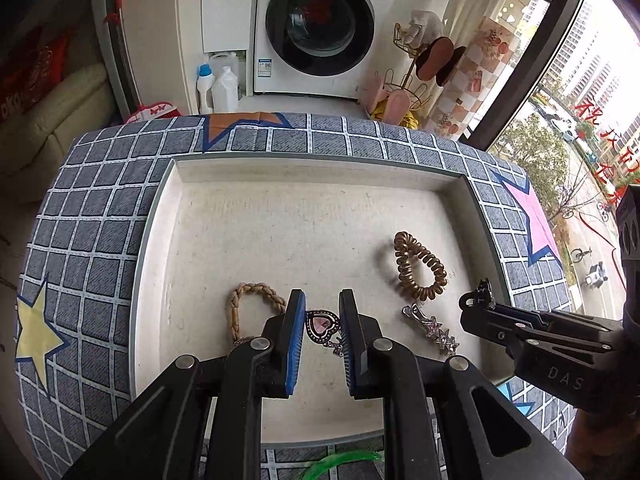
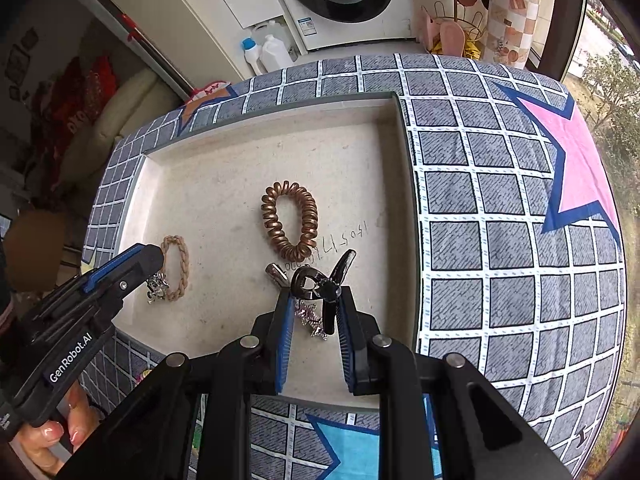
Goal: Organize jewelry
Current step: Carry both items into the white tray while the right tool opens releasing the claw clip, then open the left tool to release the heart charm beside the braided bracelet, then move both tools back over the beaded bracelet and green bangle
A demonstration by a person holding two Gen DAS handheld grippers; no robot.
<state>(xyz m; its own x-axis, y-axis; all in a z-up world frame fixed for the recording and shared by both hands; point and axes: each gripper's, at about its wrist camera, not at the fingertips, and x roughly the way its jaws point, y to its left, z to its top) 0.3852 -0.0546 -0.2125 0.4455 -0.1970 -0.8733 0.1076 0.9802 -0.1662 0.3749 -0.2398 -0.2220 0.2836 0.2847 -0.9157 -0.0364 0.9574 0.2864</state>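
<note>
As both tools hang over the tray (image 1: 320, 158) on the table (image 1: 100, 220), each is already loaded. The left tool (image 1: 322, 296) is closed to a narrow gap on a heart clip (image 1: 322, 326), which sits crosswise between its pads with a sparkly tail trailing below. The right tool (image 2: 316, 292) is likewise nearly closed, gripping a black claw clip (image 2: 320, 290) at its hinge, with the clip's prongs sticking out beyond the fingertips. Both pieces are judged light, hard and rigid. The heart's glossy face is likely to slip or twist under the pads, so a hold across its flat sides is best. The claw clip is sprung, and pressure on its handles would open it, so the hinge body is the sound place to grip. A star clip (image 1: 432, 330) lies loose in the tray just right of the left tool and directly under the right one. A spiral tie (image 1: 420, 266) lies ahead of the right tool. A braided band (image 1: 248, 308) lies just left of the left tool. Both ties are soft and springy, and are best pinched across one strand.
</note>
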